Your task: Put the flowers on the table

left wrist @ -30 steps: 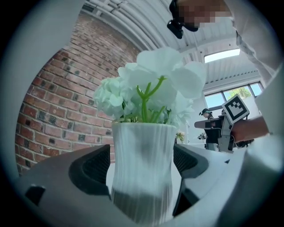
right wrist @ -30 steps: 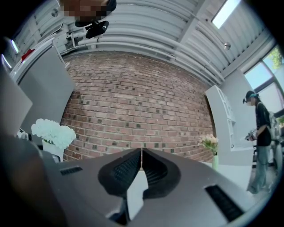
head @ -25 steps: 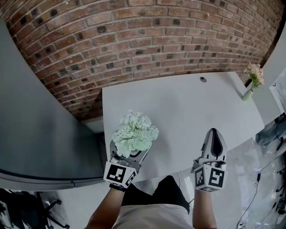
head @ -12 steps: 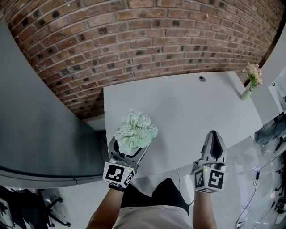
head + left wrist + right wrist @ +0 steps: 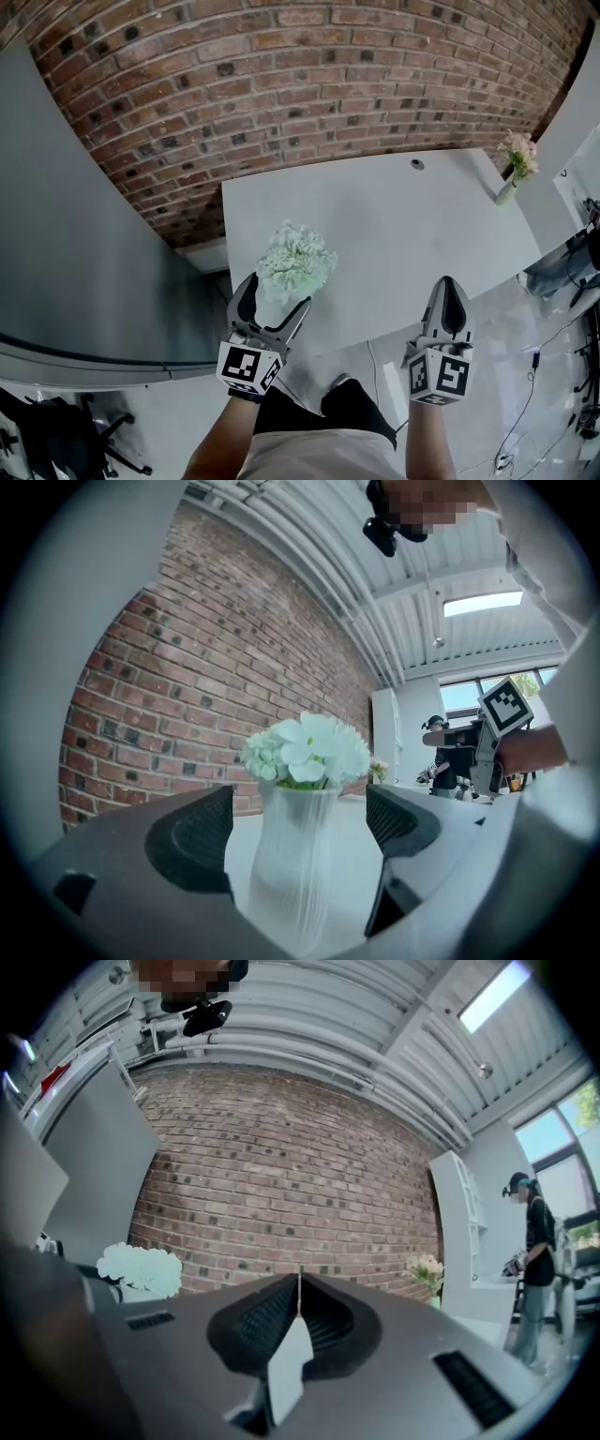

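Note:
A bunch of pale green-white flowers in a ribbed white vase stands upright on the white table, near its front left corner. My left gripper is open just behind the vase. In the left gripper view the vase rises between the two spread pads, and there is a gap on each side of it. My right gripper is shut on nothing and hovers over the table's front edge. From the right gripper view the flowers show at the far left.
A second small vase of pink flowers stands at the table's far right corner. A cable hole lies near the back edge. A brick wall runs behind the table, and a grey partition stands at the left. A person stands far right.
My left gripper was shut on the vase and carrying it. Now its jaws are open and drawn slightly back, and the vase stands on the table. The right gripper has hardly moved.

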A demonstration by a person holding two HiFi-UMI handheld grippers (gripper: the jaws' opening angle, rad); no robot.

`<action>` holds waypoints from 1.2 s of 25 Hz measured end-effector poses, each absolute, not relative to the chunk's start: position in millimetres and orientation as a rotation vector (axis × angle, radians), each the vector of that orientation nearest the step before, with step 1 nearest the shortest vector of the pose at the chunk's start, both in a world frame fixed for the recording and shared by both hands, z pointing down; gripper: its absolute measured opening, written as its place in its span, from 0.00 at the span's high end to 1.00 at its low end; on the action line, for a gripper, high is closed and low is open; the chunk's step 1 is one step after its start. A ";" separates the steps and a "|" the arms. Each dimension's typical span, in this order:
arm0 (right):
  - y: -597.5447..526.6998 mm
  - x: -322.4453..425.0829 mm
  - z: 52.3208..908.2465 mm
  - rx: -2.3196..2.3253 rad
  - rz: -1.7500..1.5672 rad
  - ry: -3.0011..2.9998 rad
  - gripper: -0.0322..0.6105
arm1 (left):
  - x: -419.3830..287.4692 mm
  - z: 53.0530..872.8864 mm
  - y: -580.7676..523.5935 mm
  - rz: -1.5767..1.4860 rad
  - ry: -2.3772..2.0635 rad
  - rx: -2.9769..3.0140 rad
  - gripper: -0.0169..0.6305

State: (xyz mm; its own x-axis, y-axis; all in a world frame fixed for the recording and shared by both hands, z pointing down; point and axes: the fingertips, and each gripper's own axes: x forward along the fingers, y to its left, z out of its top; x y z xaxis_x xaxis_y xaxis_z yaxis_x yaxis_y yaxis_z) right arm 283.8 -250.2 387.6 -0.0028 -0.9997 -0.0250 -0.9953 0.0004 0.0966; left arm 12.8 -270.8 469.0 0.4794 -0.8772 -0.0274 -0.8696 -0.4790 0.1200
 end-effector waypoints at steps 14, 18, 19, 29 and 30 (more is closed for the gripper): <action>-193.8 258.9 341.0 2.229 -0.137 -2.137 0.92 | -31.2 399.5 -212.5 -0.229 -1.545 2.598 0.32; -180.5 246.9 331.9 2.227 -0.146 -2.139 0.92 | -46.5 387.0 -198.9 -0.226 -1.552 2.599 0.33; -177.3 245.3 329.9 2.230 -0.148 -2.137 0.92 | -50.0 384.3 -195.9 -0.224 -1.555 2.604 0.34; -147.7 226.6 337.2 2.245 -0.114 -2.090 0.92 | -91.1 371.3 -171.8 -0.166 -1.663 2.584 0.60; -145.4 225.2 337.7 2.246 -0.109 -2.087 0.92 | -93.9 369.3 -170.0 -0.164 -1.677 2.580 0.64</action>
